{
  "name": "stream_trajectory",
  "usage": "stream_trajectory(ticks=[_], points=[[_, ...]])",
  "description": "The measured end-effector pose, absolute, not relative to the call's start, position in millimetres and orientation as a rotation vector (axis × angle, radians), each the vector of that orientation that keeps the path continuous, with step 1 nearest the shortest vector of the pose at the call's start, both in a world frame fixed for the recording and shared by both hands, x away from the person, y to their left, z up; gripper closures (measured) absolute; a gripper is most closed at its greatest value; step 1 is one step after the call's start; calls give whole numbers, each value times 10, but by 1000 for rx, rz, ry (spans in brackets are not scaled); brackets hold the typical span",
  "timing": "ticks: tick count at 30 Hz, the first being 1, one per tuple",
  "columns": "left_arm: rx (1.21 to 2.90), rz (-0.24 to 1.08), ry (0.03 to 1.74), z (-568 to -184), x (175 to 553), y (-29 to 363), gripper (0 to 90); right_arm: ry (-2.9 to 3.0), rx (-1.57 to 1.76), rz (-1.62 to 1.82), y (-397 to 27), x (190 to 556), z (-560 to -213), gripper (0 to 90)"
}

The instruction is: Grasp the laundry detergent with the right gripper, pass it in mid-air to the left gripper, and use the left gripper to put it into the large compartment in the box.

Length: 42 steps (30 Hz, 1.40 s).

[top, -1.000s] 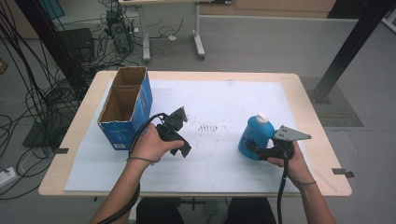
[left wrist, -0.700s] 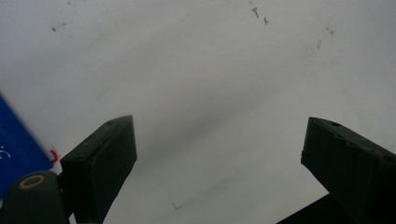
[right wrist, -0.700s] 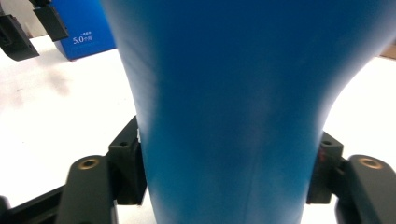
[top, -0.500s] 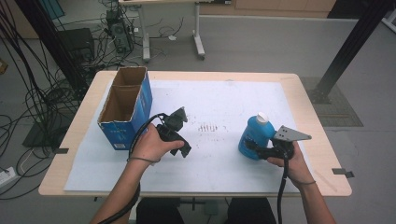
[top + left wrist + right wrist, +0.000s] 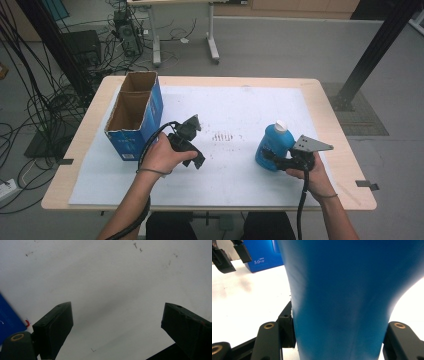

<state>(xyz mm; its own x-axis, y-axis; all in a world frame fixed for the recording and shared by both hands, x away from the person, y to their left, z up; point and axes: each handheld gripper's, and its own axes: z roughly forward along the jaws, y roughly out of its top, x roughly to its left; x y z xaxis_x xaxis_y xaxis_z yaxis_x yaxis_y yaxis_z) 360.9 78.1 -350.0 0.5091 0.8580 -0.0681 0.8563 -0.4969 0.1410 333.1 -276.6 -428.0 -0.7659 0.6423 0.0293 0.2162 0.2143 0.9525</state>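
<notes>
Jaws of the right gripper [image 5: 272, 159] have just been closing and now press both flanks of the blue bottle [image 5: 272, 145], lower right of centre in the high view.
Upright on the table [image 5: 330, 115], the plastic bottle looks smooth and likely slippery, perhaps liquid-heavy and squeezable; its narrowed lower body, where the jaws sit, seems the best hold. Jaws of the left gripper [image 5: 192, 125] gape wide over bare white sheet, holding nothing. Count: one bottle with one white cap [image 5: 281, 125], one open blue cardboard box [image 5: 134, 120], two grippers.
</notes>
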Motion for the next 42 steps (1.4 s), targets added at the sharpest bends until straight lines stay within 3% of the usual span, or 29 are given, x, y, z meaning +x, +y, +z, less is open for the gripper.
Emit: stream_trajectory(ticks=[42], points=[[2596,11,1479,-3525,3617,755,107,2114,781,1581,-2776,3329,-4296,429]])
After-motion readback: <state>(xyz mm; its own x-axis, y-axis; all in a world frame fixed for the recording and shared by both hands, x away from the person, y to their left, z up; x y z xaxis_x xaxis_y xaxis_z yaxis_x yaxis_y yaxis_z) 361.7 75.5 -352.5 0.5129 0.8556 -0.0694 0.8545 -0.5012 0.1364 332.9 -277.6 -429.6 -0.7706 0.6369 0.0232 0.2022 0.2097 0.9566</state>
